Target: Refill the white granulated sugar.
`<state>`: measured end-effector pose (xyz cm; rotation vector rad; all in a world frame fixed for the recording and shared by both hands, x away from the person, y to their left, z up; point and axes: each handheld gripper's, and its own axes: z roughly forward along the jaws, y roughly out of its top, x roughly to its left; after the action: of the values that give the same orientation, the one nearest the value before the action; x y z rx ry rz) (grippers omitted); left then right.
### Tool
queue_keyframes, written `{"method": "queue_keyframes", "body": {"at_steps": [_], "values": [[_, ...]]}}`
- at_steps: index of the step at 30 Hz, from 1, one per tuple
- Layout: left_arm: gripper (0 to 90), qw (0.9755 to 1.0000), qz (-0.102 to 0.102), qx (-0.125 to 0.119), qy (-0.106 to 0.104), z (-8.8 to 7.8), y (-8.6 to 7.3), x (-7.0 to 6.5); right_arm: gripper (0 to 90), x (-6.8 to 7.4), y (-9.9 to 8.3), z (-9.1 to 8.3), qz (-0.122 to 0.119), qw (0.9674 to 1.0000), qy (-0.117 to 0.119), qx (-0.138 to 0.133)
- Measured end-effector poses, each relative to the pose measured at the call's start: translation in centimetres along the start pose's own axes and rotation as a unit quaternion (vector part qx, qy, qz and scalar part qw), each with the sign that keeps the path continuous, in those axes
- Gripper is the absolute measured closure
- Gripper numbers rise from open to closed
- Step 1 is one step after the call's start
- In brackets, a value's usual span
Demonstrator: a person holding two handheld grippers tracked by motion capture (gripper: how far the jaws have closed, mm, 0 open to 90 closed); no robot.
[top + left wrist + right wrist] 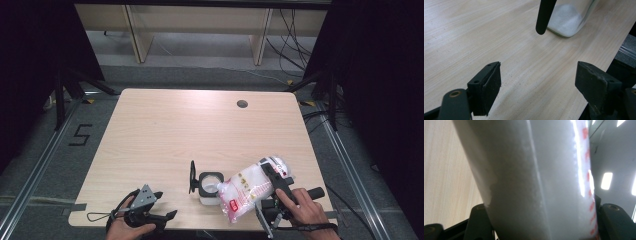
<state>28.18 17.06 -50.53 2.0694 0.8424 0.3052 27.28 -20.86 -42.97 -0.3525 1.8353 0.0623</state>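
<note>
Even overhead light falls on the pale worktop (pixel 200 130) in the high view, while both sides sink into near-black curtains. Shadows under things are short and soft. The right gripper view is blurred, the white bag (pixel 536 182) too close to focus, with a glare streak and bright ceiling lamps. The left gripper view is sharp nearby, softer farther off.
</note>
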Motion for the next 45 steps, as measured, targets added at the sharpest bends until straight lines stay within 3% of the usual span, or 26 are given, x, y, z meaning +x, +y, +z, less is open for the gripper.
{"method": "queue_keyframes", "body": {"at_steps": [3,4,5,6,7,10,12,14,17,18,19,23,24,26,27,32,34,35,36,38,39,40,42,43,44,45], "values": [[20.3,1.0000,-0.005,-0.004,-0.003,0.0,0.0,-0.1,40.9,0.0,0.0,0.2,-0.004,0.9998,-0.013,-0.014],[20.3,1.0000,0.003,0.002,-0.003,-0.1,0.0,0.0,40.9,-0.1,0.0,0.1,-0.007,1.0000,-0.005,-0.005],[20.2,1.0000,0.002,0.001,-0.003,-0.1,0.0,0.0,40.9,0.3,-0.1,0.0,0.015,0.9999,0.003,0.005],[20.2,1.0000,0.003,-0.001,-0.003,-0.1,0.0,0.0,40.9,0.2,-0.2,0.3,0.009,0.9999,-0.010,-0.010],[20.3,1.0000,0.002,0.002,-0.003,-0.1,0.0,0.0,40.9,0.3,-0.2,0.0,0.018,0.9998,0.001,0.011],[20.3,1.0000,0.006,0.003,0.000,-0.1,0.0,0.1,40.9,0.2,-0.5,0.1,0.008,0.9999,-0.005,0.008],[20.3,1.0000,-0.002,-0.002,0.000,0.0,0.0,0.0,40.9,-0.2,-0.5,0.1,-0.019,0.9998,-0.007,0.003],[20.3,1.0000,0.002,0.002,0.001,0.0,0.0,0.0,40.9,0.2,-0.5,0.2,0.006,0.9999,-0.012,0.000],[20.3,1.0000,0.002,0.002,0.001,0.0,0.0,0.0,40.9,0.0,-0.1,0.0,-0.003,1.0000,-0.008,-0.003],[20.3,1.0000,-0.005,-0.003,-0.002,0.0,0.0,-0.1,40.9,0.6,0.0,-0.2,0.043,0.9990,-0.002,0.011],[20.3,1.0000,-0.003,-0.003,-0.002,0.0,0.0,-0.1,41.0,0.3,0.1,0.0,0.014,0.9999,-0.007,-0.004],[20.3,1.0000,0.002,0.001,-0.003,-0.1,0.0,0.0,40.9,0.2,0.3,-0.1,0.014,0.9999,-0.004,-0.005],[20.3,1.0000,0.002,0.001,-0.003,-0.1,0.0,0.0,41.0,-0.1,0.3,0.0,-0.011,0.9998,-0.006,-0.014],[20.2,1.0000,-0.003,-0.003,-0.002,0.0,0.0,-0.1,40.9,0.7,0.1,-0.1,0.045,0.9990,-0.004,0.001],[20.3,1.0000,0.003,0.000,-0.001,-0.1,0.0,0.0,40.9,0.1,0.0,0.1,0.003,0.9999,-0.009,-0.012],[20.3,1.0000,0.001,0.000,-0.002,0.0,0.0,0.0,40.9,0.3,-0.5,0.1,0.015,0.9999,-0.007,0.002],[20.3,1.0000,-0.004,-0.003,-0.002,0.0,0.0,-0.1,40.9,-0.2,-0.5,0.2,-0.017,0.9998,-0.006,-0.004],[20.3,1.0000,-0.003,-0.003,-0.002,0.0,0.0,-0.1,41.0,-0.1,-0.5,0.2,-0.012,0.9999,-0.006,-0.003],[20.3,1.0000,0.002,0.000,-0.002,0.0,0.0,0.0,41.0,0.5,-0.5,0.2,0.025,0.9996,-0.013,0.001],[20.3,1.0000,-0.004,-0.003,-0.002,0.0,0.0,-0.1,41.0,0.0,-0.3,0.0,-0.002,1.0000,-0.001,0.003],[20.3,1.0000,-0.003,-0.003,-0.002,0.0,0.0,-0.1,41.0,0.0,-0.1,0.1,-0.002,0.9999,-0.012,-0.008],[20.3,1.0000,0.003,0.000,-0.001,-0.1,0.0,0.0,41.0,0.3,0.0,0.0,0.017,0.9999,-0.001,0.000],[20.3,1.0000,-0.003,-0.004,-0.002,0.0,0.0,-0.1,41.0,0.4,0.3,0.1,0.015,0.9998,-0.007,-0.013],[20.3,1.0000,-0.002,-0.005,-0.002,0.0,0.0,-0.1,41.0,0.1,0.4,0.1,-0.004,0.9999,-0.006,-0.016],[20.3,0.9998,-0.020,-0.007,-0.004,0.0,-0.1,-0.3,41.1,0.0,0.5,0.1,-0.007,0.9998,-0.005,-0.017],[20.3,0.9999,-0.011,0.000,-0.003,-0.1,0.0,-0.1,41.1,0.2,0.5,0.1,0.004,0.9999,0.000,-0.013]]}}
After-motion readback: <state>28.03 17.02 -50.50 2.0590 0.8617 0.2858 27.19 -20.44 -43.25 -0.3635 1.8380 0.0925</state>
